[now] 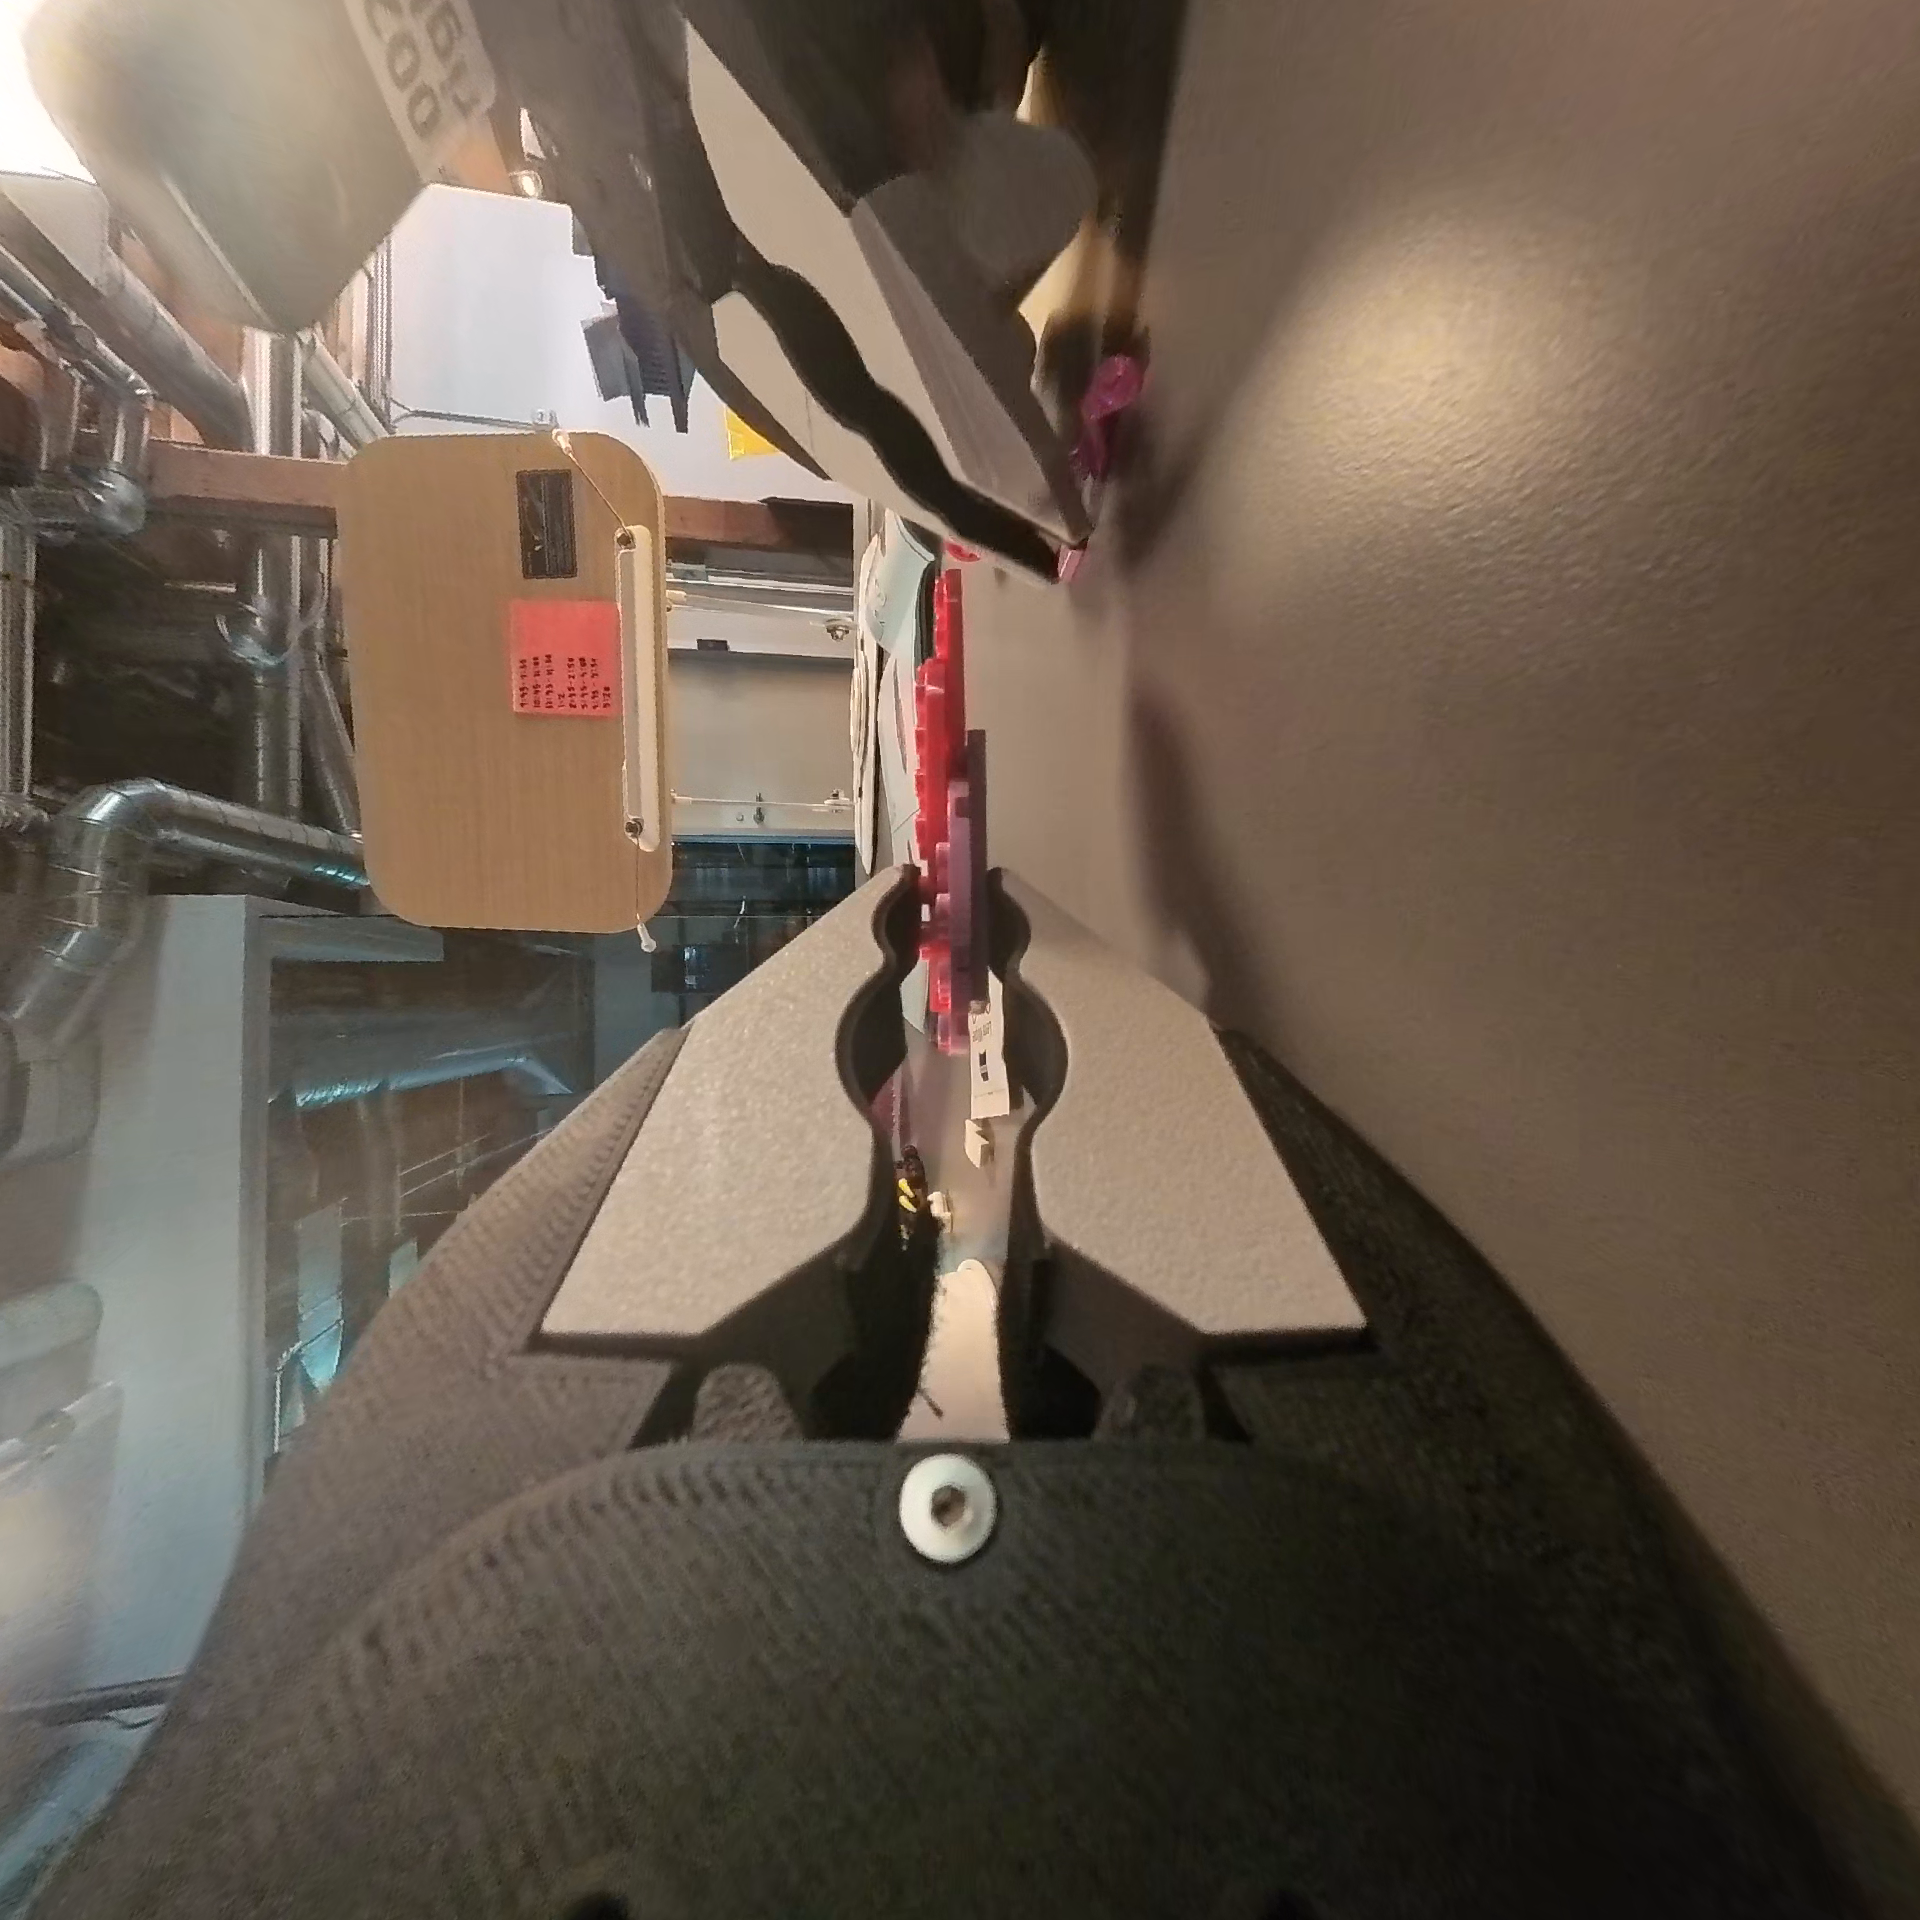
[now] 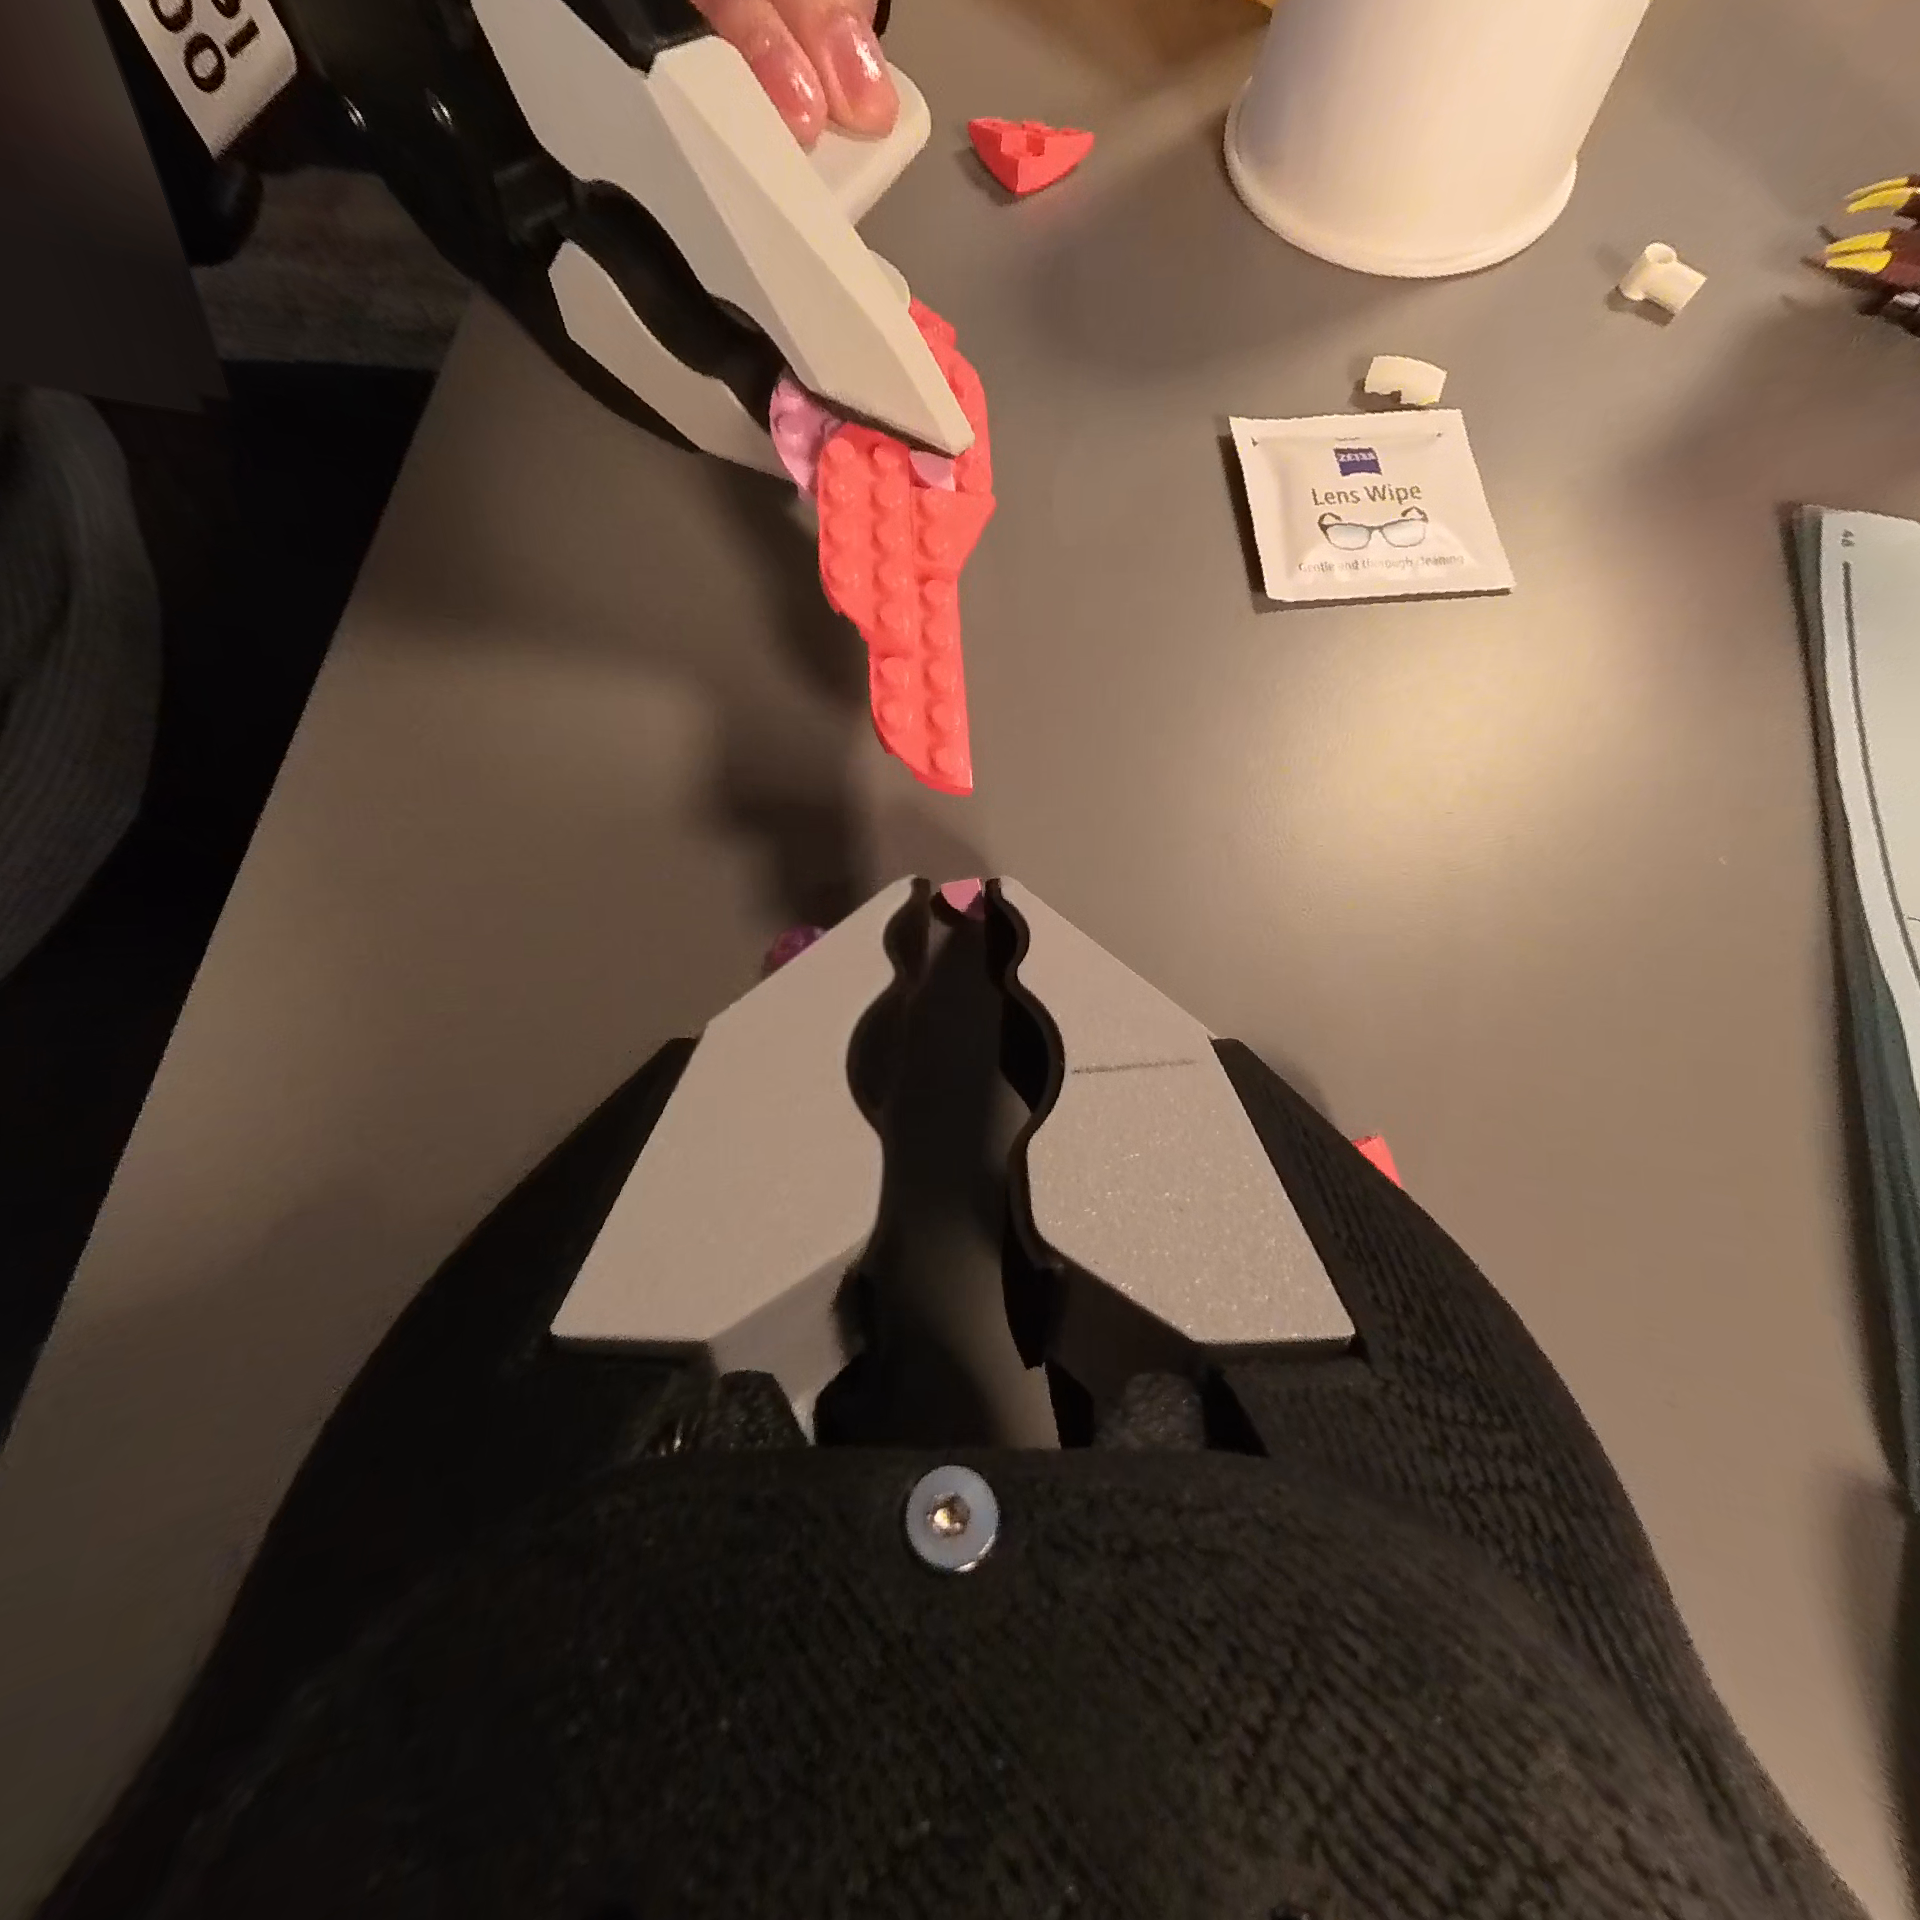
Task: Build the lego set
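Observation:
My left gripper (image 1: 956, 883) is shut on a flat build of coral-red (image 1: 940, 675) and purple studded plates, which stands edge-on between its pads. In the right wrist view this gripper (image 2: 852, 447) comes in from the upper left and holds the red plate build (image 2: 914, 582) above the grey table (image 2: 1247, 831). A hand (image 2: 821, 62) grips it. My right gripper (image 2: 956, 891) is low over the table, its fingertips closed on a small pink piece (image 2: 961, 894). The right gripper's tip (image 1: 1070, 551) also shows in the left wrist view, against the table.
A translucent purple piece (image 2: 795, 945) lies beside my right gripper. An upturned white cup (image 2: 1423, 135), a lens wipe sachet (image 2: 1371, 504), a red wedge piece (image 2: 1029, 151), small white pieces (image 2: 1662, 272) and a booklet (image 2: 1870, 727) lie farther off. The table edge runs along the left. About 7 cm separates my left fingertips from my right. From the left gripper's tips to the lens wipe sachet (image 2: 1371, 504) is close to 9 cm.

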Action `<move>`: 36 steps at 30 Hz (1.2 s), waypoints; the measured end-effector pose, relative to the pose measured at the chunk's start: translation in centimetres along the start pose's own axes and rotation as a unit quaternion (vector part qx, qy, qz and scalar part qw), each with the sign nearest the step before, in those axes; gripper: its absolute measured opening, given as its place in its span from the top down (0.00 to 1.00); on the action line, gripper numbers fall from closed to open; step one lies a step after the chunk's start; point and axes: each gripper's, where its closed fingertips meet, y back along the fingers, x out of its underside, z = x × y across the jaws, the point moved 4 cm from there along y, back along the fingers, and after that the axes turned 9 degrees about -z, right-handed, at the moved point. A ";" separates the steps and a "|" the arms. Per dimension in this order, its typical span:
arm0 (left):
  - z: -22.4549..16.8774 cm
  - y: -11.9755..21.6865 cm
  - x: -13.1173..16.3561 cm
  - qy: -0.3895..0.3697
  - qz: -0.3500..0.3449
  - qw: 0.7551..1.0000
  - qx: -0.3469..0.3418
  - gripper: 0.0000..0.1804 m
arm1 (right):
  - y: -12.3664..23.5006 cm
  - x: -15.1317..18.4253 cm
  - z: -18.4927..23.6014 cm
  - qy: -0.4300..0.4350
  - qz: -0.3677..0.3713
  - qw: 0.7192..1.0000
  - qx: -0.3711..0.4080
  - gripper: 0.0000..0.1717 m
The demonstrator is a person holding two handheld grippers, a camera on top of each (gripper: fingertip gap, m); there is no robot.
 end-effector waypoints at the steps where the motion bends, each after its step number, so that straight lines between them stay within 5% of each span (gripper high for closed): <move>1: 0.0 0.0 0.0 0.000 0.000 1.000 0.000 0.94 | 0.0 0.0 0.0 0.003 0.000 1.000 0.002 0.96; 19: 0.1 0.0 -0.3 -0.018 -0.015 1.000 -0.008 0.94 | 1.8 -1.8 -1.1 0.017 -0.046 0.998 0.045 0.99; 24: 0.4 0.2 -1.0 -0.060 -0.034 0.997 -0.033 0.94 | 1.1 -4.9 0.4 0.037 -0.068 0.997 -0.028 0.99; 36: 1.1 0.8 -1.7 -0.116 -0.049 0.989 -0.079 0.94 | -0.4 -6.7 2.2 0.089 0.035 0.987 -0.130 0.99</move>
